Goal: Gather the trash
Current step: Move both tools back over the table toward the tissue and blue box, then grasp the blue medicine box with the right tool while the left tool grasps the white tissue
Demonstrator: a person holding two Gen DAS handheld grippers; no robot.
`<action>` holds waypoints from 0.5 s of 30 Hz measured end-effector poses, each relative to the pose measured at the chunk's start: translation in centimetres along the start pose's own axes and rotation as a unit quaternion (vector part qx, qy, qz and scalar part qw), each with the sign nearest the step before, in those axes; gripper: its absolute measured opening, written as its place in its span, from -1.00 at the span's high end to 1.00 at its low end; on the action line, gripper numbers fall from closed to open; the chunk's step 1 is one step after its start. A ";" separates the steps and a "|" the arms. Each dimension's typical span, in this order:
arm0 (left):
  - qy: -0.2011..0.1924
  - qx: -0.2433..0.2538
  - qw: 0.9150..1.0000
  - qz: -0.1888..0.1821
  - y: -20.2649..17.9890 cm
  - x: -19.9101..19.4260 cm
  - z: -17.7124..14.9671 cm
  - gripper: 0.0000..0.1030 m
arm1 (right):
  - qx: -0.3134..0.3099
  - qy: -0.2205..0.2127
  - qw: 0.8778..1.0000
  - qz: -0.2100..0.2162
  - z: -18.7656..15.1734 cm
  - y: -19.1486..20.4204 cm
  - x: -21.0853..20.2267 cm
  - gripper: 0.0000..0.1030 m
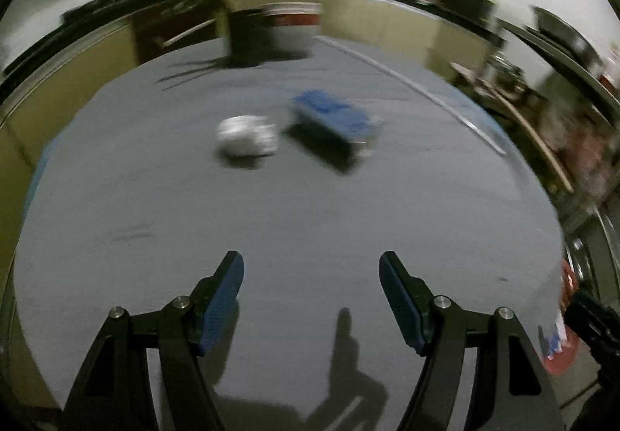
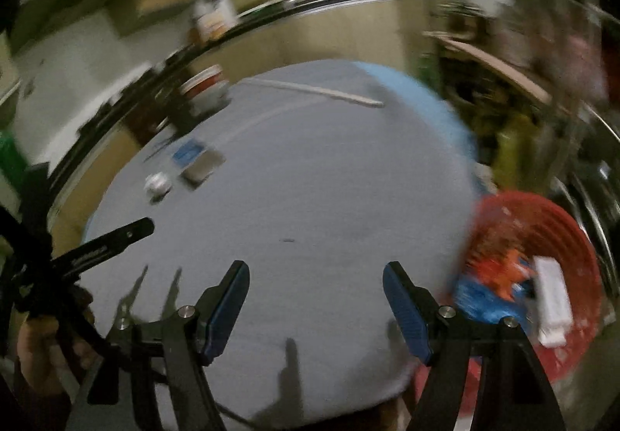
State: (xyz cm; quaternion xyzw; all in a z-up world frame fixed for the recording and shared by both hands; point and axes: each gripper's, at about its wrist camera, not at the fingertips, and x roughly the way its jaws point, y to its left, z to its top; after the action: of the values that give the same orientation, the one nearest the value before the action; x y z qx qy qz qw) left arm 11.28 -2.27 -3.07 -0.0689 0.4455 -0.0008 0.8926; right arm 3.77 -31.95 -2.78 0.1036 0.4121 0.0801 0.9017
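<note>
- Ahead of the left gripper, well apart from its spread, empty jaws, a crumpled white wad and a blue box lie side by side on the grey table.
- Beside the right gripper, low on its right past the table edge, sits a red bin already holding wrappers; its jaws too are spread and empty.
- Both views are smeared, so whether wad and box touch I cannot tell.
- Risk: a fast reach could shove the light wad along the table instead of pinching it.
- Risk: closing on the wad may nudge the box, since they lie so near.
- Risk: the bin sits below the edge, so an early release could miss it.
</note>
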 end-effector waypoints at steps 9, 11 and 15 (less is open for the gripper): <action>0.013 -0.061 0.998 0.026 6.2 2.3 0.8 -0.42 | -0.118 0.033 0.992 0.043 4.9 8.9 7.8 -0.45; 0.012 -0.065 0.997 0.027 6.6 2.6 1.1 -0.42 | -0.137 0.037 0.989 0.051 6.1 10.2 9.6 -0.45; 0.008 -0.068 0.997 0.031 7.1 3.2 2.0 -0.42 | -0.162 0.045 0.984 0.060 8.4 12.3 13.0 -0.45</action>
State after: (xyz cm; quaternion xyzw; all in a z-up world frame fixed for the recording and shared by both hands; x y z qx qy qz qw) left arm 14.42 4.80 -5.30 -0.1153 0.4540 0.0567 0.8817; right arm 17.87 -18.10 -3.78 -0.0232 0.4268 0.2044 0.8807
